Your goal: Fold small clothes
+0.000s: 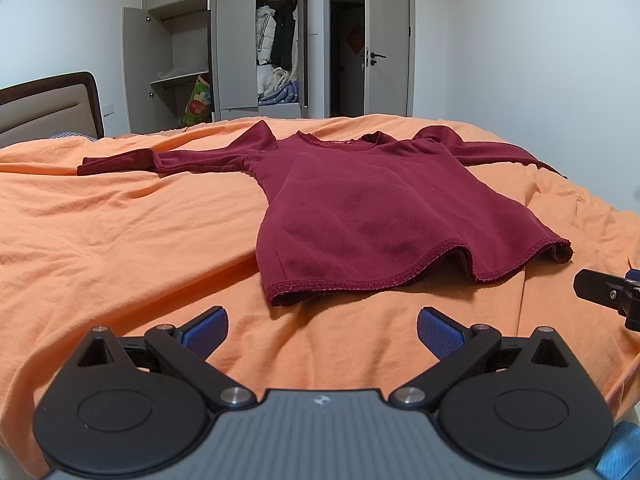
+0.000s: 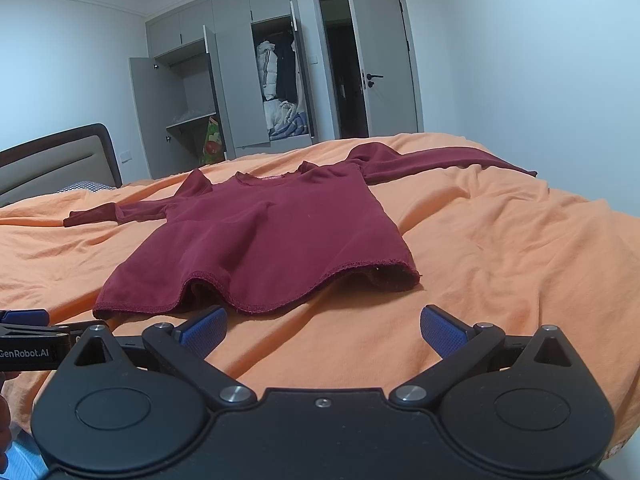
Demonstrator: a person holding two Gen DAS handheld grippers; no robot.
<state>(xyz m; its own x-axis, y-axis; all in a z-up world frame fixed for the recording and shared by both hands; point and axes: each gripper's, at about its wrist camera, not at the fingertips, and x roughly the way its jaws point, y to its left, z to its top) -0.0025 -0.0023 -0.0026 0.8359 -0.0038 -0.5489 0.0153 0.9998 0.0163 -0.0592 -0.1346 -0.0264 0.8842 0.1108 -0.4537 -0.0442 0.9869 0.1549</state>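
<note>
Orange bedsheet fills the lower frame. Maroon long-sleeve top lies flat at centre, sleeves spread, unfolded. Looks light, soft, limp; will sag and drag, so best pinched at the hem corners or shoulders. Left gripper and right gripper: fingers spread, empty, just short of the hem.

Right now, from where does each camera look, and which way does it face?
Left wrist: sits on the left claw, open, low over the orange bedspread, facing the maroon shirt; the right claw's tip shows at the right edge.
Right wrist: sits on the right claw, open, facing the same way; the left claw shows at the left edge.
Shared: shirt, bedspread, wardrobe.
</note>
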